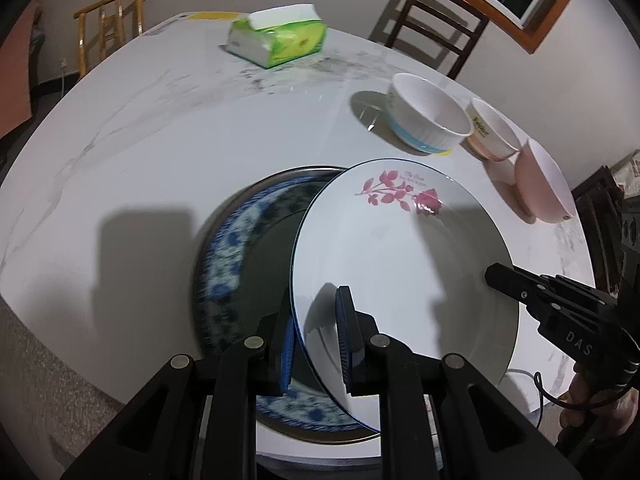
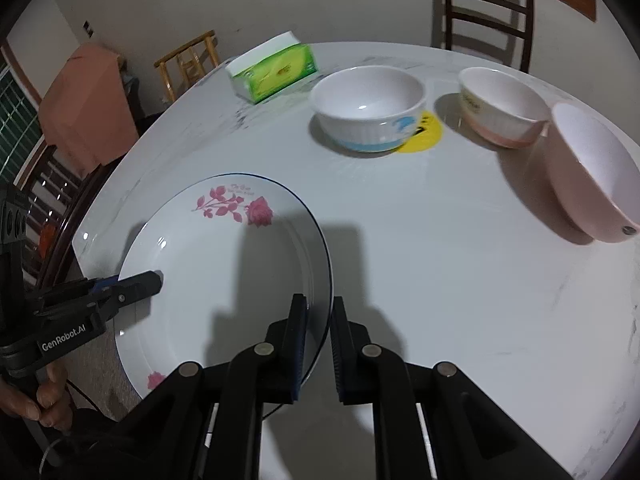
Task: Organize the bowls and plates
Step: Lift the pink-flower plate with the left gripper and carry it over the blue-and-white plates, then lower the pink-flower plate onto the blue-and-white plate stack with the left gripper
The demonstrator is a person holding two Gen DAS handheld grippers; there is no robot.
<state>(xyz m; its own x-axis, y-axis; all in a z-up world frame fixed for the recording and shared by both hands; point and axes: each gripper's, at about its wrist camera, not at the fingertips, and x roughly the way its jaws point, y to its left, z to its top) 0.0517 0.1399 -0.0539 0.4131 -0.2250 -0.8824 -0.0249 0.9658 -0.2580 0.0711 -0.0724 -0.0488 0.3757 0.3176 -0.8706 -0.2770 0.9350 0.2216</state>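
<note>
Left wrist view: my left gripper (image 1: 318, 334) pinches the near-left rim of the rose plate (image 1: 404, 264), one pad over the rim and one under it, and the plate hangs tilted above the blue plate (image 1: 224, 264), which lies flat on the table (image 1: 180, 140). My right gripper (image 2: 318, 344) straddles the plate's right rim, and its jaws look closed on the edge too, though a thin gap shows on one side, so that hold may be loose.

I judge the main risk is a slip: the glazed rim is smooth, both holds are at the very edge, and if one hand drops faster than the other the plate could twist out and knock the blue plate below. Setting it down off-centre could also leave it rocking on the blue rim.

Three bowls stand far right, well apart from the plates: the white bowl (image 2: 368, 108), the small bowl (image 2: 500, 106) and the pink bowl (image 2: 588, 172). A tissue pack (image 1: 276, 34) lies at the far side.
</note>
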